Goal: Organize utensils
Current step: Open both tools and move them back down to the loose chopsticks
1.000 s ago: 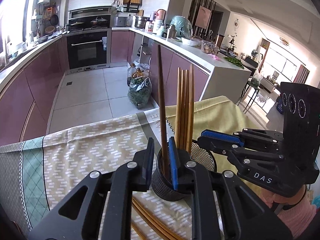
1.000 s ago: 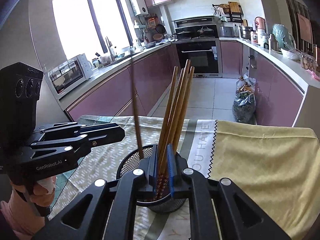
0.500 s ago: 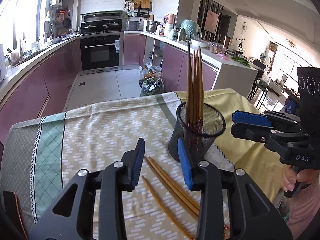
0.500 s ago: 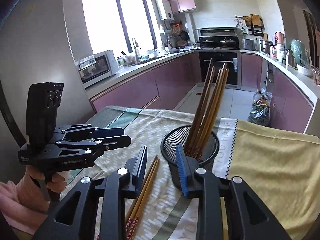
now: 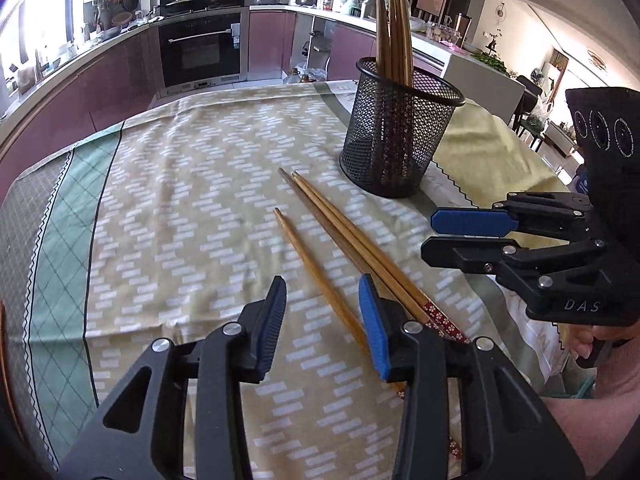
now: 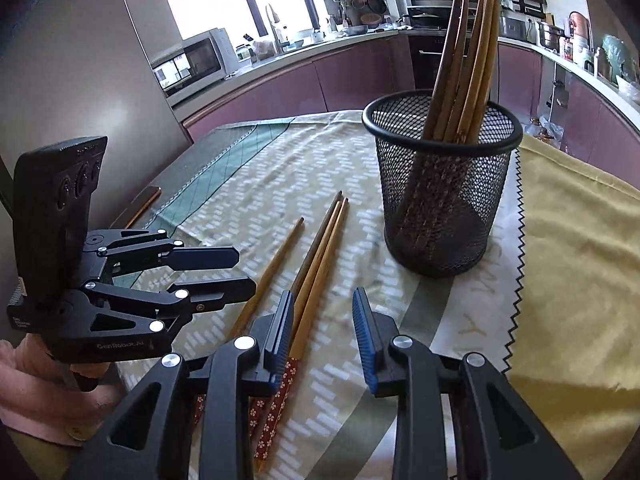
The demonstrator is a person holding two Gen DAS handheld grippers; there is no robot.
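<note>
A black mesh cup (image 5: pixel 396 140) (image 6: pixel 440 200) stands on the tablecloth with several wooden chopsticks (image 5: pixel 394 28) (image 6: pixel 468 60) upright in it. Three more lie flat on the cloth: a pair with red flowered ends (image 5: pixel 360 240) (image 6: pixel 320 256) and a single one (image 5: pixel 308 252) (image 6: pixel 276 260). My left gripper (image 5: pixel 322 284) (image 6: pixel 245 271) hovers low over the single chopstick, its jaws opening, its pads touching nothing. My right gripper (image 6: pixel 323 296) (image 5: pixel 432 232) stands open just right of the pair, with nothing between its pads.
The patterned tablecloth (image 5: pixel 180 200) covers the table, and a yellow cloth (image 6: pixel 568 260) lies to the right of the cup. A dark flat object (image 6: pixel 144 204) sits at the table's left edge. Purple kitchen cabinets and an oven (image 5: pixel 200 48) are beyond.
Both grippers let go of the chopsticks they held over the cup, opened, drew back and sank toward the cloth. Those chopsticks now stand in the cup.
</note>
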